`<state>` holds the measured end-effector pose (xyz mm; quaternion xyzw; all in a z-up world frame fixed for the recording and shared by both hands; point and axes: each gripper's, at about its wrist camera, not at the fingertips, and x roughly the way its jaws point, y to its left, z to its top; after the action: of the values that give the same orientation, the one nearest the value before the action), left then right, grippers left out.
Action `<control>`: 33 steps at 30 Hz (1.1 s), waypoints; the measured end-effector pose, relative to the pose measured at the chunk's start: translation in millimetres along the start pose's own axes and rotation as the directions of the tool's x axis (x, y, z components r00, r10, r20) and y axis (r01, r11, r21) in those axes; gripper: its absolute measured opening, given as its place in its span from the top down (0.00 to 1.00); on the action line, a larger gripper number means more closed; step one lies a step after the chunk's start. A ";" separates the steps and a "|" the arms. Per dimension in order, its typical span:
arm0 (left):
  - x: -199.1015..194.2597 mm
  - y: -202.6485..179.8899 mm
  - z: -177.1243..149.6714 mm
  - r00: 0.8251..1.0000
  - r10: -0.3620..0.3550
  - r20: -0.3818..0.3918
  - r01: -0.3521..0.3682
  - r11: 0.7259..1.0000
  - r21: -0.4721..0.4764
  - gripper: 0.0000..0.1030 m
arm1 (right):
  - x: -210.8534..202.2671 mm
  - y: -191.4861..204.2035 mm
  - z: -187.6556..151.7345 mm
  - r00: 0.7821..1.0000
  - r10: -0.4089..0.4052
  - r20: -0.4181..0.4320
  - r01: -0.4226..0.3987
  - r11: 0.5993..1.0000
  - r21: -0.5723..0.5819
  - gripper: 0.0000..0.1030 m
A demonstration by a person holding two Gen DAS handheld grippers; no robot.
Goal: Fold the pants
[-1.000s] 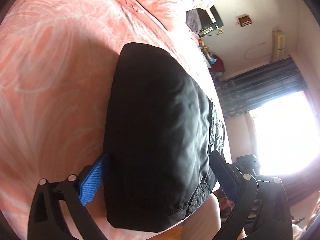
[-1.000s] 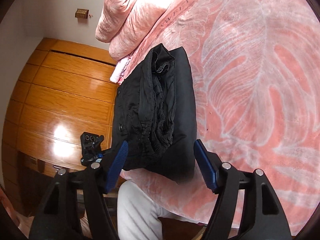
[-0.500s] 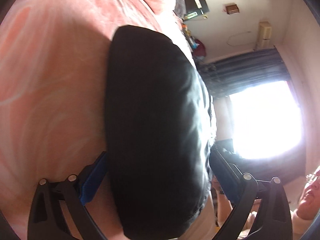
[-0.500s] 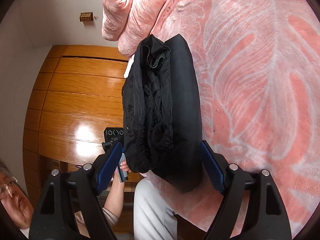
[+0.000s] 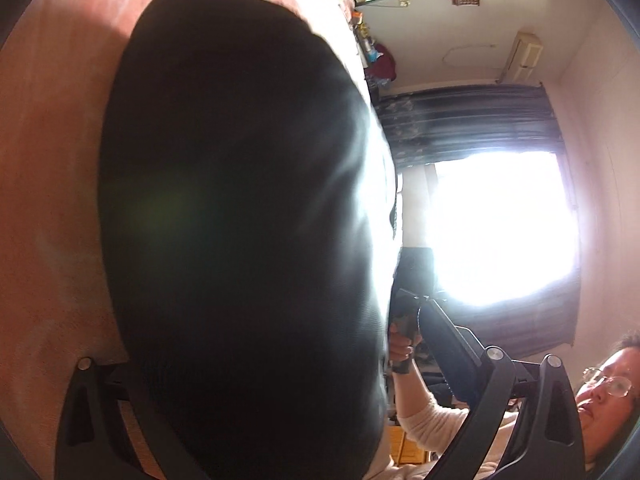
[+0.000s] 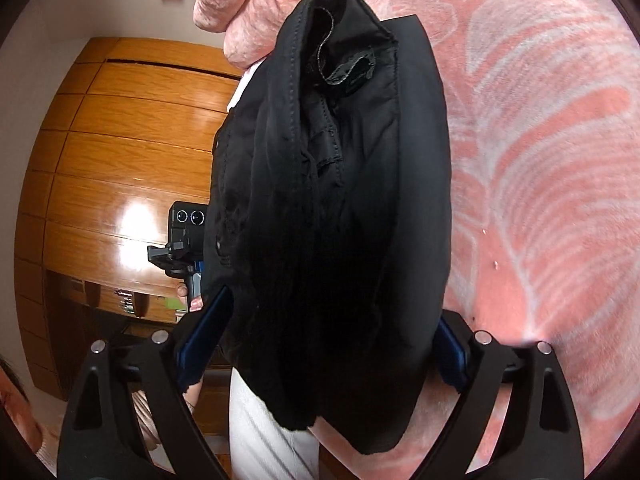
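Pink bedspread [image 6: 560, 160]; right gripper [image 6: 324, 332] spread around folded pants [image 6: 340, 200]; left gripper [image 5: 280, 364] likewise, window only there.

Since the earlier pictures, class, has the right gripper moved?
Yes. The right gripper has closed in on the folded black pants lying on the pink bedspread, and its jaws have just been opening, now straddling the pants' near end.

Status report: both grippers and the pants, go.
Left gripper open, right gripper open, jaws just widened. Folded black pants between both, on pink bedspread. Nothing blocking.
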<state>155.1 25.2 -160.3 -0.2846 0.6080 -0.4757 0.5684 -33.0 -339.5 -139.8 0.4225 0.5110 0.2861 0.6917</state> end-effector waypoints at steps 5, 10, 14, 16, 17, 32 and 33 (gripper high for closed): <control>3.6 -0.5 1.4 1.000 -0.021 0.021 0.021 0.999 -0.034 0.06 | -9.3 5.1 -2.9 0.999 0.008 0.046 -0.009 1.000 0.006 0.57; 13.5 -14.8 2.5 0.999 0.031 0.023 -0.030 0.999 -0.036 0.30 | -33.9 47.1 -4.8 0.993 -0.043 0.108 0.054 0.994 -0.096 0.62; 28.2 -44.9 17.7 0.998 -0.016 0.063 0.015 0.999 0.030 0.36 | -57.6 84.4 10.4 0.979 -0.117 0.165 0.149 0.968 -0.200 0.62; 38.9 -66.5 33.1 0.997 -0.004 0.073 -0.003 0.996 0.091 0.36 | -71.4 94.3 26.1 0.970 -0.145 0.193 0.187 0.958 -0.219 0.62; 41.8 -74.8 40.3 0.997 -0.004 0.081 -0.005 0.994 0.111 0.36 | -79.2 96.0 35.9 0.967 -0.151 0.206 0.196 0.955 -0.221 0.62; 86.5 -49.7 151.2 0.971 0.198 0.134 -0.214 0.969 0.120 0.34 | -53.2 -26.8 176.0 0.955 -0.242 0.172 0.252 0.967 -0.043 0.46; 86.2 -44.5 149.2 0.974 0.184 0.134 -0.200 0.972 0.119 0.33 | -51.0 -36.0 174.0 0.962 -0.211 0.172 0.219 0.975 -0.030 0.43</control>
<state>273.4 -106.4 -141.7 -0.2145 0.5641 -0.4393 0.6654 114.7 -449.7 -126.7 0.3701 0.4866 0.1850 0.7694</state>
